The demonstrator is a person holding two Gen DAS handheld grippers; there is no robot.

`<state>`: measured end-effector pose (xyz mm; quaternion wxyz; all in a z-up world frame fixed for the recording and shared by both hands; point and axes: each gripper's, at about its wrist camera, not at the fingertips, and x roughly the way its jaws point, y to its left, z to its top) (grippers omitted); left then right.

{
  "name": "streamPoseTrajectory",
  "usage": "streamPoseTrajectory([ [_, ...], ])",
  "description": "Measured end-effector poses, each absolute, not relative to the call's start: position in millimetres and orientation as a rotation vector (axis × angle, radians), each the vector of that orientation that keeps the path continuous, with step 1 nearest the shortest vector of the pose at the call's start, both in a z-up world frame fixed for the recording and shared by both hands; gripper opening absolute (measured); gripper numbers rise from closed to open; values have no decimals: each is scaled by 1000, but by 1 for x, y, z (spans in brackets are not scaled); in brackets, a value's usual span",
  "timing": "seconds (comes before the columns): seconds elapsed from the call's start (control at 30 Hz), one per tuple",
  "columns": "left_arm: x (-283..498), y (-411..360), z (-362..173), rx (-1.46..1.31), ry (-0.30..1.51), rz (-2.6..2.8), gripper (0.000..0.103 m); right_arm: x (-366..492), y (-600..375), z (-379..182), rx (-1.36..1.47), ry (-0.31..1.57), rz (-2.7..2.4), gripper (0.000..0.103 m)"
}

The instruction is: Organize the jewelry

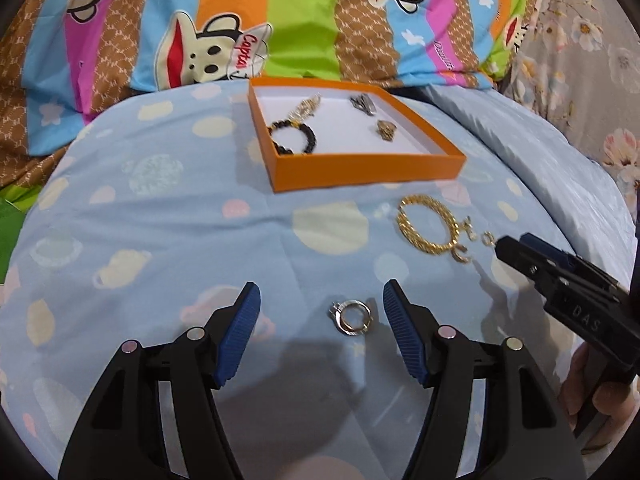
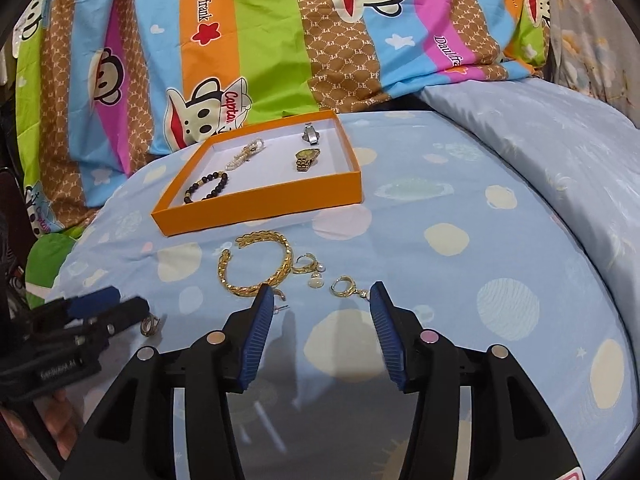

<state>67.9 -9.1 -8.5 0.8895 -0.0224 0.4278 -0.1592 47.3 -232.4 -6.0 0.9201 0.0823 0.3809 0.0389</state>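
Where cartoon quilt [image 1: 200,20] meets blue planet-print sheet [image 1: 180,220]

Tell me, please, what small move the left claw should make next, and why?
Probably lower the left claw a little and close it on the silver rings. It is open, and the rings lie on the light blue spotted bedsheet just beyond its tips, centred between them, outside the orange cardboard tray that already holds other jewelry. The right claw, also open, is beside the gold hoop earring.

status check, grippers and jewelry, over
Left gripper open over silver ring. Right gripper open near gold earring. Gold bangle outside orange box. Nothing blocking.
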Motion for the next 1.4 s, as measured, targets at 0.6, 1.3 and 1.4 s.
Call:
streamPoseTrajectory([
  [0.6,68,-10,-13,-54,910,-326,62,56,-222,-7,172,807,121,50],
  [1.3,56,-1,-12,-57,905,-328,62,98,-176,-20,56,916,176,53],
  [1.4,56,-2,-12,-55,905,-330,62,104,-173,-21,41,920,172,54],
])
